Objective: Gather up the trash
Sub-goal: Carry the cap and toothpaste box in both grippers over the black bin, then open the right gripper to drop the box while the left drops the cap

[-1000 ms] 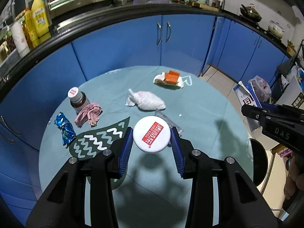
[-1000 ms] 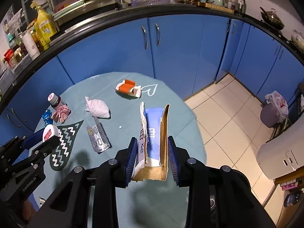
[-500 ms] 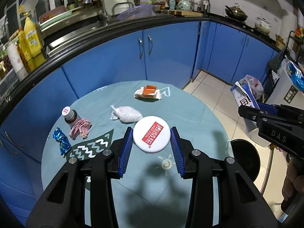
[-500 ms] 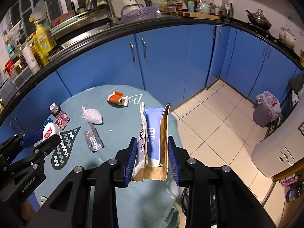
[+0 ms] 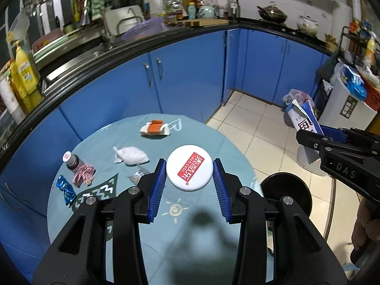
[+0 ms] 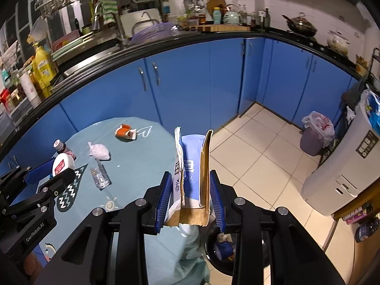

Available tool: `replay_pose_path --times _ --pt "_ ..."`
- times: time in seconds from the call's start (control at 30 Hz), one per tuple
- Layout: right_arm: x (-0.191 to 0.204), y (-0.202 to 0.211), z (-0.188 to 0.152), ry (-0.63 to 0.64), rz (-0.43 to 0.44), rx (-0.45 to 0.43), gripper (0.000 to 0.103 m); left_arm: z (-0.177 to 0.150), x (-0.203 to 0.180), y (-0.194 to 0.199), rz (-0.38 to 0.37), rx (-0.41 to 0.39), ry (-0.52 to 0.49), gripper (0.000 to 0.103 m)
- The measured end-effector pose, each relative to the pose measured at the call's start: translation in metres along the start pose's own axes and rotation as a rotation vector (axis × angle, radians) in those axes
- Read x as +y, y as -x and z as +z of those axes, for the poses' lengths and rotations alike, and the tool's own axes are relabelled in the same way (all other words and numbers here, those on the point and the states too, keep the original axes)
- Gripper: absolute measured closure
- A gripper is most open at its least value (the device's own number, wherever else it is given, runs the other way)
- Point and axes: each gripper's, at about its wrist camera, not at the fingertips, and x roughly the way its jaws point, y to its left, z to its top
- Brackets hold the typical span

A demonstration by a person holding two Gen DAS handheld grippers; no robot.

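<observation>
While both grippers hang above the round teal tabletop, each has trash between its fingers. The left gripper is raised over the near half of the tabletop and points forward and slightly down; its blue-padded fingers are clamped on the edges of a round white lid with a red label, held face-on to the camera and clear of the cloth. In the right wrist view that same lid shows at the left, tilted and held above the zigzag-patterned patch.

The right gripper is off to the right, past the tabletop's edge and over the tiled floor. Its fingers are closed on a torn blue-and-white carton, which stands upright between them with its brown inner side showing. Below it sits a black bin with some scraps inside. From the left wrist view the carton sticks up from the right gripper, with the bin just beside the tabletop.

Left on the cloth are a crumpled white tissue, an orange-and-white wrapper near the far edge, a small brown bottle touching a pink rag, a blue foil wrapper and a clear plastic packet.
</observation>
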Motion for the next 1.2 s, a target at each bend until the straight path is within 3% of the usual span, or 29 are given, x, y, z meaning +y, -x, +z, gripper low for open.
replay_pose_path --times 0.37,0.4,0.47,0.77,1.2 --pt "-0.038 0.030 -0.010 -0.028 -0.136 -0.076 0.069 0.008 -0.048 0.011 -0.047 -0.023 -0.077 0.062" --pt "-0.042 0.033 -0.011 -0.032 -0.146 -0.083 0.066 0.008 -0.051 0.011 -0.049 -0.023 -0.083 0.062" --pt "-0.048 0.037 -0.012 -0.036 -0.150 -0.100 0.038 0.010 -0.060 0.013 -0.056 -0.026 -0.098 0.062" --pt "-0.070 0.045 -0.015 -0.069 -0.169 -0.138 0.021 0.016 -0.096 0.015 -0.082 -0.031 -0.152 0.062" --pt "-0.129 0.049 -0.022 -0.197 -0.239 -0.127 0.018 0.033 -0.153 0.011 -0.188 -0.047 -0.219 0.060"
